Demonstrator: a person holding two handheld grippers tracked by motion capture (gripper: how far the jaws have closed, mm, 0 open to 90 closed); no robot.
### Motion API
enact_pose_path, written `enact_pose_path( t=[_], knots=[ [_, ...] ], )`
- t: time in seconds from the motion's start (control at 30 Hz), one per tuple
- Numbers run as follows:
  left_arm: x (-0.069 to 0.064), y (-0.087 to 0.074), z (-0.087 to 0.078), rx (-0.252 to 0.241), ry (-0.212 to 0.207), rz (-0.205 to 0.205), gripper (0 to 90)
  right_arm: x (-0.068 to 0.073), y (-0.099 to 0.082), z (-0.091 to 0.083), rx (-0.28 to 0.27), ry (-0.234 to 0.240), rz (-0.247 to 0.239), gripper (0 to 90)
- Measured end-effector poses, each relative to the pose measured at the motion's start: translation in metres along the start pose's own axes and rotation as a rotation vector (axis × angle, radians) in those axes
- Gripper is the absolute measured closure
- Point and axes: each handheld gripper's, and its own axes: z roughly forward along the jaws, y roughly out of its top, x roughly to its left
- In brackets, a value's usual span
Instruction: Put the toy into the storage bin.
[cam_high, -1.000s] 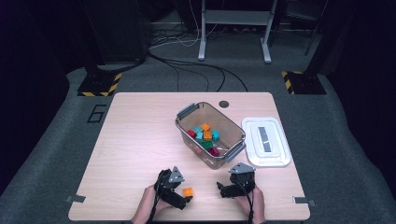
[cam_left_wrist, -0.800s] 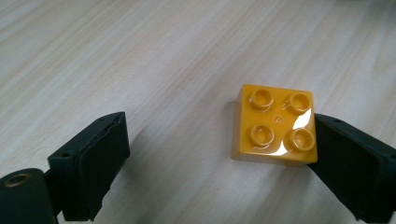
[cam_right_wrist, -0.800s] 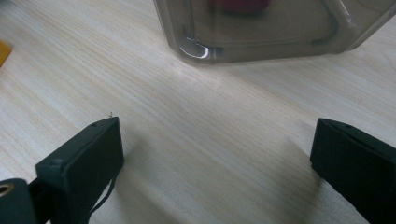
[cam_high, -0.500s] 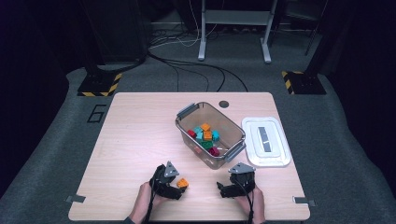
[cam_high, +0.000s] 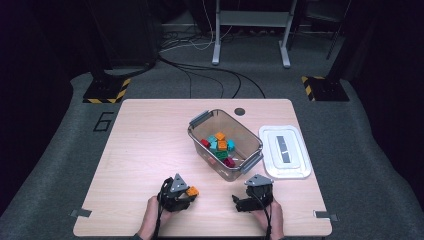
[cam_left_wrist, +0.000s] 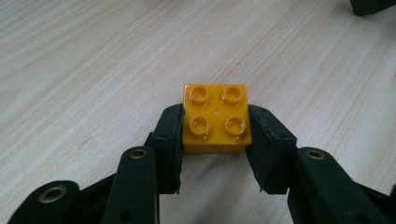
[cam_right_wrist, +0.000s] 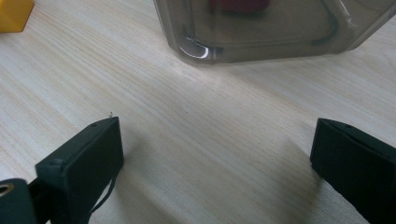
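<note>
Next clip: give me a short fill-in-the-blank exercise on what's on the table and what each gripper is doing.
1. The left gripper has just been closing, and its pads now press on a ____ brick.
2. The right gripper has its jaws ____ over bare table.
3. The clear bin holds several colored ____.
4. The white lid lies on the table, ____ the bin.

Missing words: yellow; open; bricks; beside

Both black grippers (cam_high: 186, 192) (cam_high: 236, 202) carry grey three-cornered plates and brass rivets.
</note>
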Motion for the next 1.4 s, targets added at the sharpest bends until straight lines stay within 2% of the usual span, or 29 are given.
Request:
enact_pose_path(
  t=[0.43, 0.57, 0.8, 1.17, 1.4],
  knots=[
    [0.008, 0.004, -0.007, -0.012, -0.002, -0.006, 58.7, 0.0, 0.0, 0.0, 0.0, 0.0, -0.001, 1.7],
    [0.01, 0.007, -0.01, -0.009, 0.008, 0.006, 58.7, 0.0, 0.0, 0.0, 0.0, 0.0, 0.0, 1.8],
    [0.015, 0.011, -0.016, -0.034, 0.024, 0.002, 58.7, -0.001, 0.0, 0.0, 0.003, 0.001, -0.009, 1.8],
    [0.024, 0.026, -0.029, -0.052, 0.058, 0.001, 58.7, -0.001, 0.0, 0.0, 0.002, 0.0, -0.009, 1.8],
    [0.031, 0.035, -0.034, -0.056, 0.057, 0.001, 58.7, -0.001, 0.0, 0.0, 0.003, 0.001, -0.009, 1.8]
  ],
)
